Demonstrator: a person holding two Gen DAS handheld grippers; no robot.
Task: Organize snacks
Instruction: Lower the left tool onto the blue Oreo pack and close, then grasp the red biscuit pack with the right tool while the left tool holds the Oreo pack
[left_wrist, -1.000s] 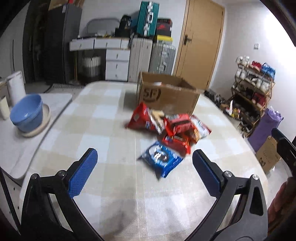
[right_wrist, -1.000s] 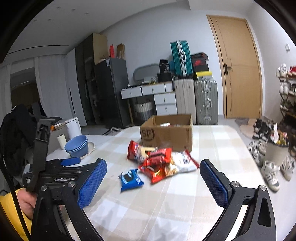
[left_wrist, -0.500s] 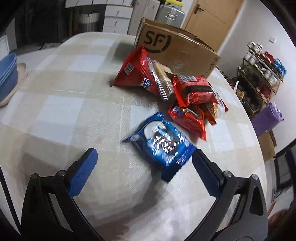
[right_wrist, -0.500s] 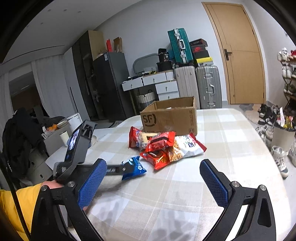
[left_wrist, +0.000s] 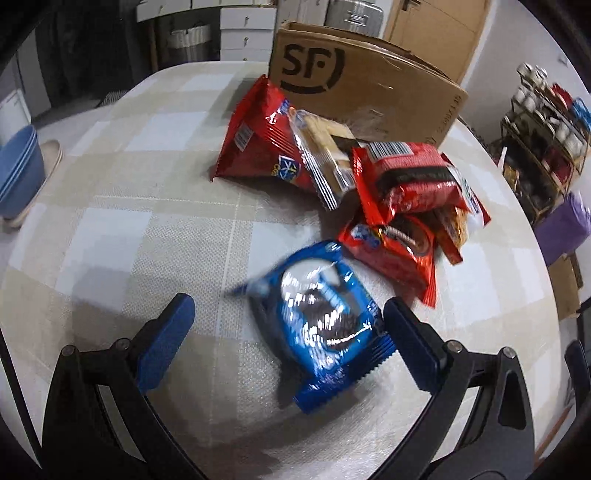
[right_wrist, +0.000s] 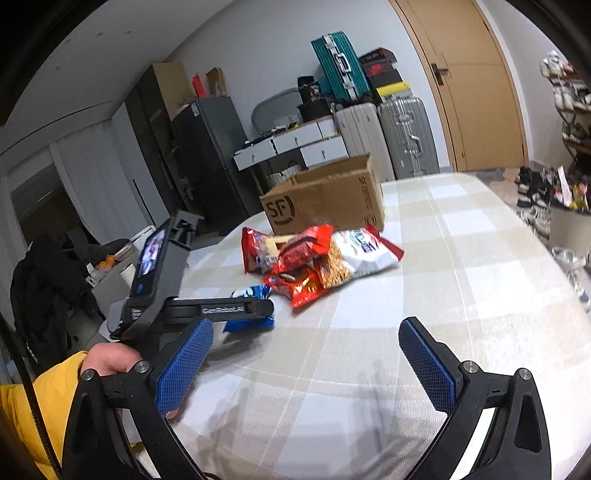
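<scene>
My checked desk (left_wrist: 122, 229) carries the cardboard box (left_wrist: 369, 85), a heap of red snack packs (left_wrist: 402, 192) before it, and nearest me the blue cookie pack (left_wrist: 321, 317), lying between my spread left tongs (left_wrist: 288, 332); my right tongs (right_wrist: 306, 365) gape over bare cloth

Glossy foil blue packet (left_wrist: 321, 317), matt cardboard box (left_wrist: 369, 85), woven checked tablecloth (left_wrist: 129, 206).
</scene>
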